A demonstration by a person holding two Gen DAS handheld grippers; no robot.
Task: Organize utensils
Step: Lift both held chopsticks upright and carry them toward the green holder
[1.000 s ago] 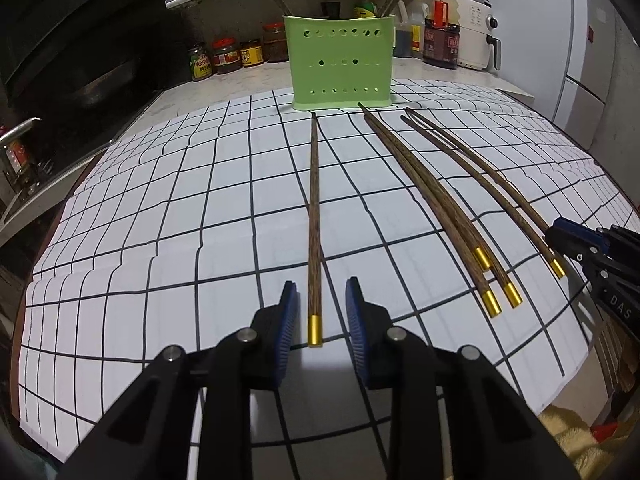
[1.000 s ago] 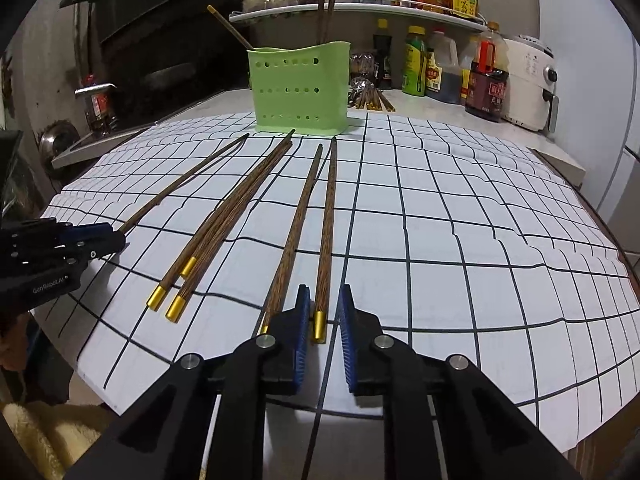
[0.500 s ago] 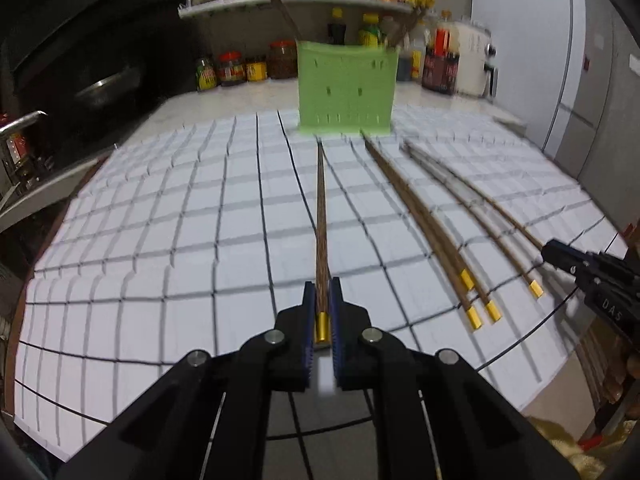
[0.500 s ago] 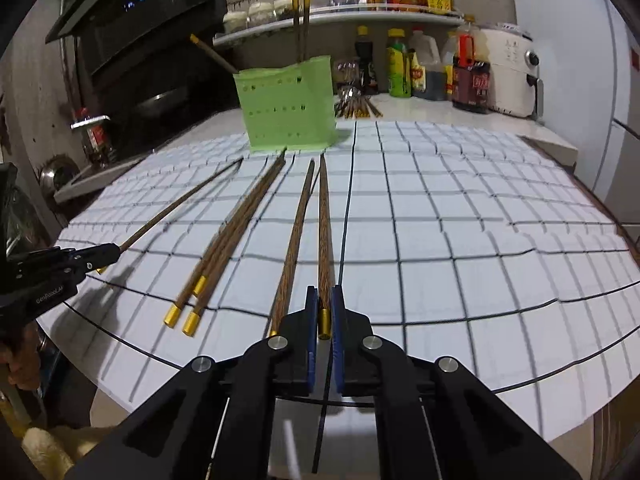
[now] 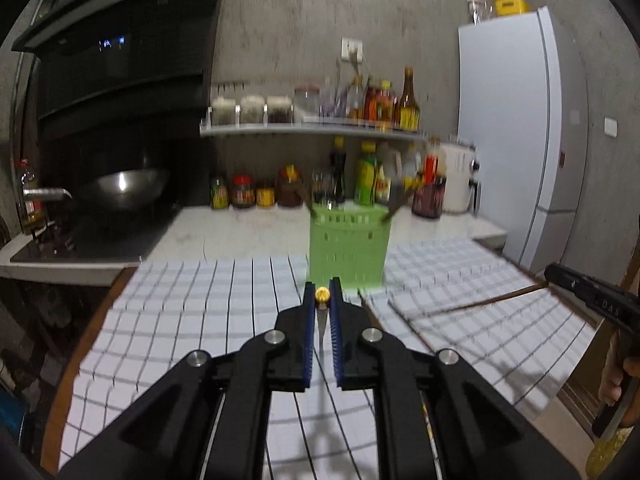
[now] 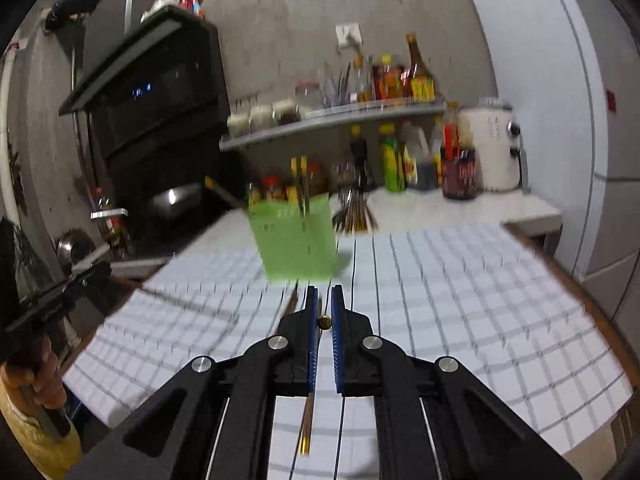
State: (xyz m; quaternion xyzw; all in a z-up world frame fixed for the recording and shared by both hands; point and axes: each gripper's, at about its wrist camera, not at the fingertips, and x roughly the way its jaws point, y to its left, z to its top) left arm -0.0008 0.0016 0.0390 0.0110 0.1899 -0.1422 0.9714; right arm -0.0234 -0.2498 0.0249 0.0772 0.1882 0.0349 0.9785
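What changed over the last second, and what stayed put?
Both grippers closed on a chopstick each and lifted it off the cloth: left gripper and right gripper now show only gold ends. The green holder and remaining chopsticks stayed in place.

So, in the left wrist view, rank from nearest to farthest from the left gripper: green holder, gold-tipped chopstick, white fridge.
1. Gold-tipped chopstick: clamped in the left gripper.
2. Green holder: just ahead on the checked cloth.
3. White fridge: far right, against the wall.

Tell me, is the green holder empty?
No. The green perforated plastic holder has brown wooden chopsticks sticking out of its top.
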